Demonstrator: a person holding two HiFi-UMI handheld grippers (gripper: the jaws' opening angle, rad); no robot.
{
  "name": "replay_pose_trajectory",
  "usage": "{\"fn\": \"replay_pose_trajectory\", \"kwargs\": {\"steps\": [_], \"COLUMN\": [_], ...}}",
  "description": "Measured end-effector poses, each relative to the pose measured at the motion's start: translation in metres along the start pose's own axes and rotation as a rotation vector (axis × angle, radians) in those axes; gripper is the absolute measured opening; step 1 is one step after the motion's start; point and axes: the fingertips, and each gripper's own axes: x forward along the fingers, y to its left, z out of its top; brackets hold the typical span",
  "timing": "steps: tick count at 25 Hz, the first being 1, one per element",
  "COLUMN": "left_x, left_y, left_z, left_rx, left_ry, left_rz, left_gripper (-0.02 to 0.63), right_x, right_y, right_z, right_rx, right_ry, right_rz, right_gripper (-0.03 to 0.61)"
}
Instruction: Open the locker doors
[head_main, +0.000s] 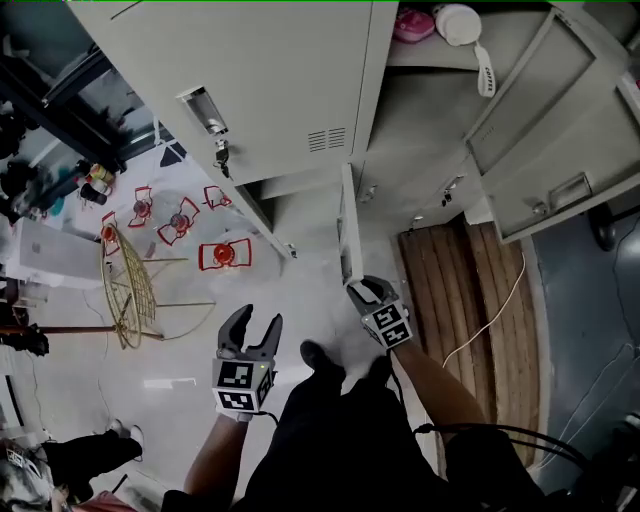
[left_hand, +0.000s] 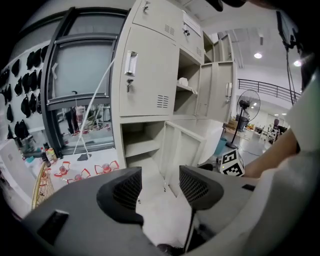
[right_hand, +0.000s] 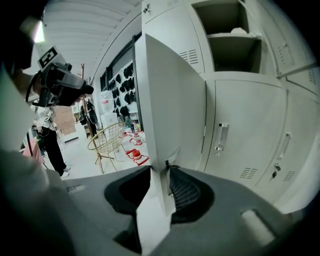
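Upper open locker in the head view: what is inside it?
On its shelf sit a pink thing and a white round thing, with a white strap hanging over the front edge. What lies further back is out of sight.

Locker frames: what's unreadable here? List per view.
- Right gripper view: whether the right hand-held gripper actually clamps the door. The door edge between the jaws covers the contact.
- Head view: pink thing and white thing on the top shelf, both cut off by the picture's top edge.
- Head view: small things at far left, too small to name.
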Motion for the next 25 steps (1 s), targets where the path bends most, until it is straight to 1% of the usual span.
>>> {"fn": "replay_pose_trajectory", "kwargs": {"steps": [6, 8, 13, 16, 19, 22, 24, 25], "left_x": [0.005, 0.002, -0.003, -0.003, -0.006, -0.012, -0.015, -0.018], "left_y": [-0.044, -0.055, -0.062, -0.070, -0.079, -0.095, -0.102, -0.106], "left_z": [0.005, 0.007, 0.011, 0.016, 0.025, 0.041, 0.051, 0.056], "left_rx": [0.017, 0.008, 0.012, 0.000, -0.005, -0.022, -0.016, -0.010], "left_ry": [0.000, -0.001, -0.029, -0.052, -0.075, -0.083, -0.103, -0.116], "left_rz": [-0.022, -0.023, 0.007, 0.015, 0.021, 0.012, 0.014, 0.017], "left_gripper": [0.233, 0.233, 0.233, 0.233, 0.233, 0.233, 0.233, 0.233], "right_x": [-0.023, -0.030, -0.058, -0.083, -0.112, -0.146, -0.167, -0.179], "right_y": [-0.010, -0.012, -0.023, -0.032, -0.046, -0.063, -0.071, -0.074], "right_z": [0.002, 0.003, -0.004, 0.001, 0.017, 0.047, 0.067, 0.078], "right_rx": [0.007, 0.013, 0.048, 0.062, 0.080, 0.108, 0.119, 0.125], "right_ry": [-0.012, -0.012, -0.028, -0.054, -0.094, -0.161, -0.200, -0.224], "right_rz": [0.015, 0.021, 0.013, -0.007, -0.044, -0.093, -0.125, -0.138], "right_gripper": [0.121, 0.121, 0.115, 0.112, 0.112, 0.110, 0.085, 0.054]}}
